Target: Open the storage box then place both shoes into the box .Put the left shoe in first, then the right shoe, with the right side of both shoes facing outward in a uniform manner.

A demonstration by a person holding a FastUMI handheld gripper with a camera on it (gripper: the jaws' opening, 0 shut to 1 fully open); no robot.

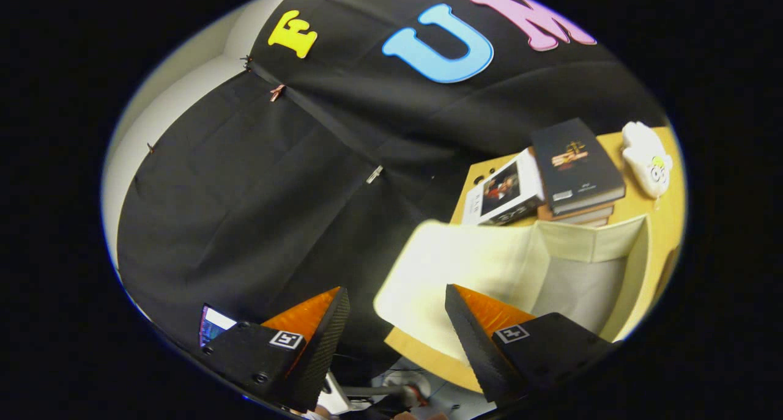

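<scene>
Against the black cloth wall (257, 212) of the booth, at about two o'clock from the gripper (397, 322), stands a light wooden table (664, 224), seen tilted because the tool is rolled to one side.

Surface: on the table sits the cream fabric storage box (587, 243), open at the top, its pale grey lining visible inside. Its flat cream lid flap (452, 267) is folded outward toward the gripper and hangs past the table edge. I see nothing inside the part of the box that shows.

Beyond the box, at one o'clock, lies a stack of books: a dark hardcover book (575, 163) on top of brownish ones, with a white book bearing a picture cover (504, 194) leaning just beside it at its eleven o'clock side. At two o'clock from the stack, near the table's far corner, rests a small white plush toy (645, 157).

Room: a pale wall (183, 96) shows past the cloth at ten o'clock. Small clips (374, 174) pin the cloth seams.

Tool pose: gripper held low and off the table, pointing up at the cloth. Fingers spread wide apart, nothing between them. One fingertip overlaps the lid flap in view; whether it touches, I cannot tell.
</scene>
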